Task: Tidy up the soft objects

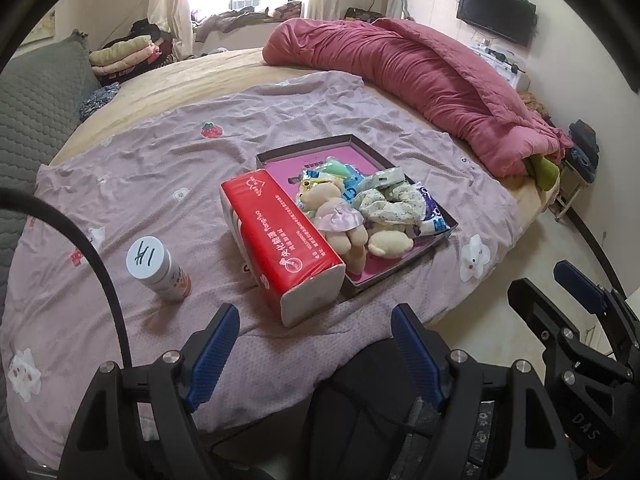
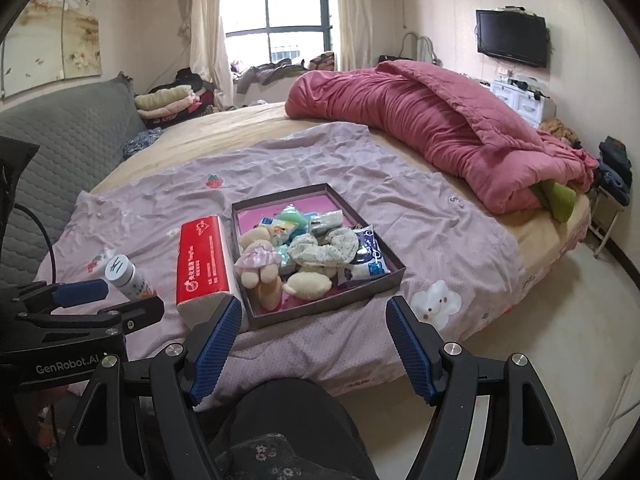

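A round bed (image 2: pixel 256 120) is carrying a mauve sheet (image 1: pixel 160 168) spread across its near side, and everything for the task is sitting on that sheet. Farthest left, a small bottle (image 1: pixel 162 270) with a white cap is standing upright on the sheet, well apart from the rest. Next to the right, a red tissue pack (image 1: pixel 280 236) is lying lengthwise, touching the left wall of a shallow dark box (image 2: pixel 320 312) with a pink floor. Inside the box, a plush bear (image 1: pixel 336 216) in a pink skirt is lying near the left wall, a cream plush toy (image 2: pixel 308 286) is resting by the near wall, a floral fabric piece (image 2: pixel 324 248) is bunching in the middle, and small soft packets (image 2: pixel 370 258) are filling the right and far parts. The left hand-held gripper (image 1: pixel 316 344) is hovering in front of the tissue pack with its jaws standing wide and nothing between them. To its right, the right hand-held gripper (image 2: pixel 316 340) is hanging before the box's near edge, likewise spread wide and holding nothing.
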Demonstrator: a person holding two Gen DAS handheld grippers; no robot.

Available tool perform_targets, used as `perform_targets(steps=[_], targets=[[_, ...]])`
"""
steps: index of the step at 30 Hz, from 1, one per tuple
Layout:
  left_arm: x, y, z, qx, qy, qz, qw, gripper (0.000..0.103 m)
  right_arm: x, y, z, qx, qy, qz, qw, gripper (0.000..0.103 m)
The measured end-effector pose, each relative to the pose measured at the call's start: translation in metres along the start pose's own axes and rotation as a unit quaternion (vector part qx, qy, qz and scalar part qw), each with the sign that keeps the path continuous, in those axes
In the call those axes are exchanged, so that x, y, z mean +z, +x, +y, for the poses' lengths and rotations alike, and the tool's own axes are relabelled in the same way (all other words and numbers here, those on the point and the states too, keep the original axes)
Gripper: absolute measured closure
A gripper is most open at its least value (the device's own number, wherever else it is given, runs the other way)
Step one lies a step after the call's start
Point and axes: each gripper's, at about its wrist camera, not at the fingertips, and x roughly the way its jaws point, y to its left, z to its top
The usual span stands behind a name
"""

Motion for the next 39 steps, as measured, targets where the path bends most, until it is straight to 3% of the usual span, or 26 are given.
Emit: perform_targets(steps=[39], targets=[[-0.009,0.017,-0.006,0.020,0.003,0.023,0.9995,0.025,-0.008,0.010,-0.003,0.004,0.009,0.018,1.000,0.027]])
